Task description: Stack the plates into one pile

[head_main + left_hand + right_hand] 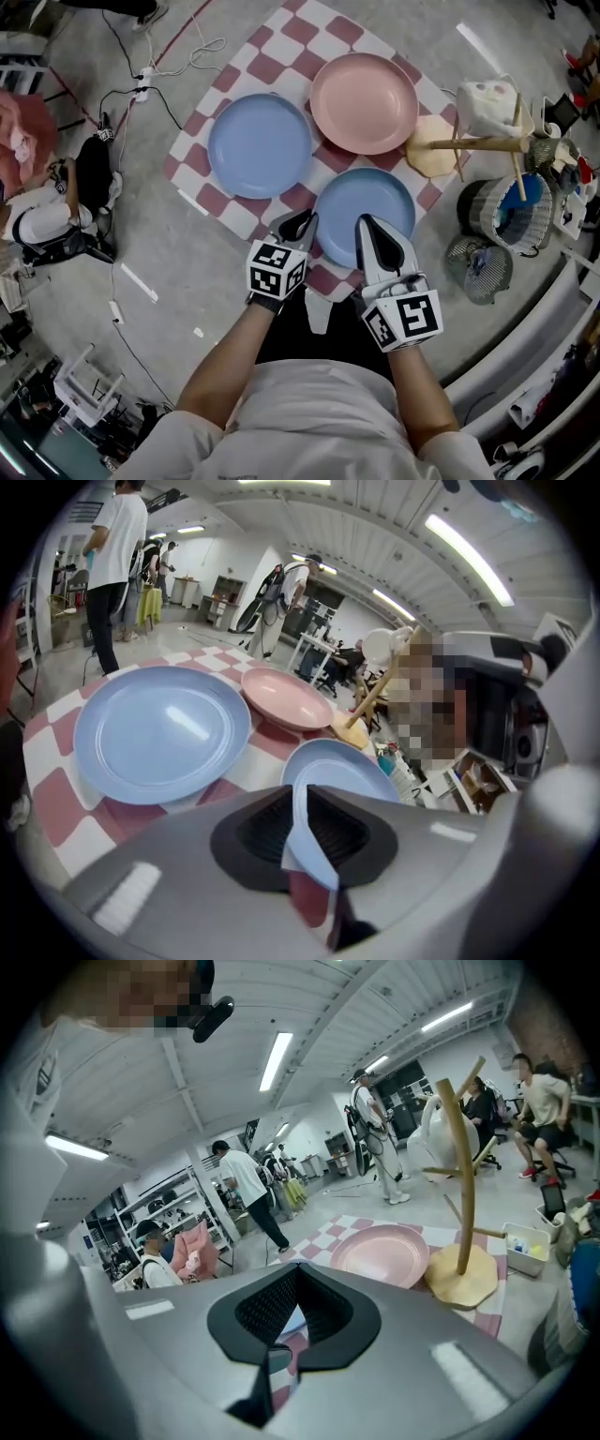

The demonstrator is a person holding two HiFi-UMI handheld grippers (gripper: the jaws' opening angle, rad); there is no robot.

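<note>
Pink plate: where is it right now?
In the head view, the pink plate lies on the checkered cloth at its far right. It sits right of the left blue plate and beside the wooden stand.

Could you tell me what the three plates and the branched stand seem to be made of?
The left blue plate, near blue plate and pink plate look like plastic or melamine, satin: even colour, soft highlights; ceramic is possible. The branched stand looks like pale bare wood, by its tan colour.
</note>
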